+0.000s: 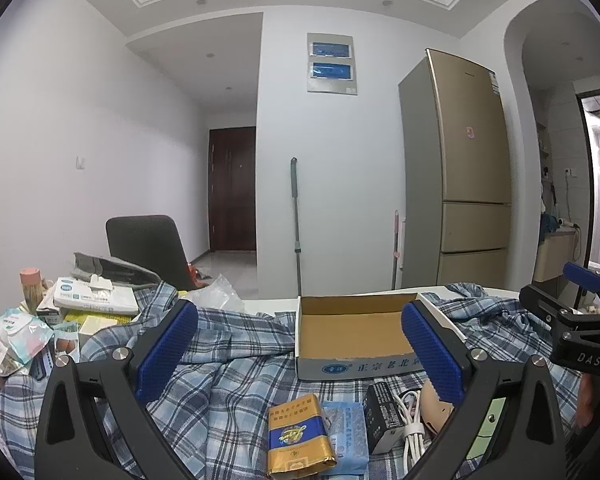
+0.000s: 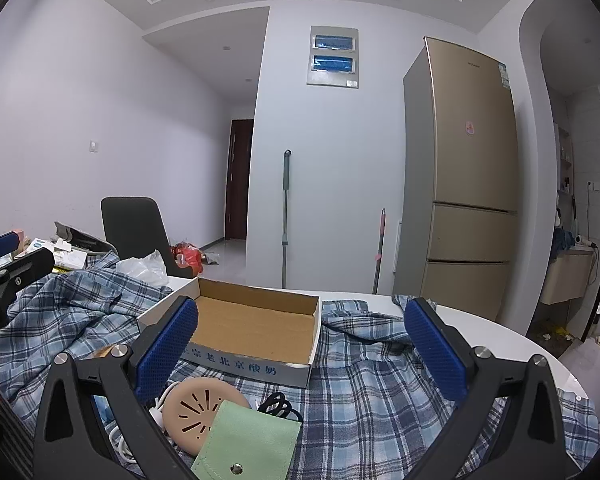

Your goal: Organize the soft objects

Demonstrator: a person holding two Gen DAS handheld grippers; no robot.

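A blue plaid shirt [image 1: 228,364] lies spread over the table, also in the right wrist view [image 2: 380,392]. An empty open cardboard box [image 1: 352,332] sits on it [image 2: 256,328]. My left gripper [image 1: 300,352] is open and empty, above a gold packet [image 1: 296,436], a blue tissue pack [image 1: 348,436], a black charger with white cable [image 1: 396,420]. My right gripper [image 2: 300,352] is open and empty, above a green pouch [image 2: 248,444] and a round pink pad [image 2: 200,408]. The right gripper also shows in the left wrist view [image 1: 580,312].
Tissue packs, snack bags and a toothpick jar [image 1: 32,284] crowd the table's left end. A black chair [image 1: 148,248] stands behind it. A mop [image 1: 296,224] leans on the wall and a gold fridge [image 1: 460,168] stands at the right. The white table edge [image 2: 500,340] curves right.
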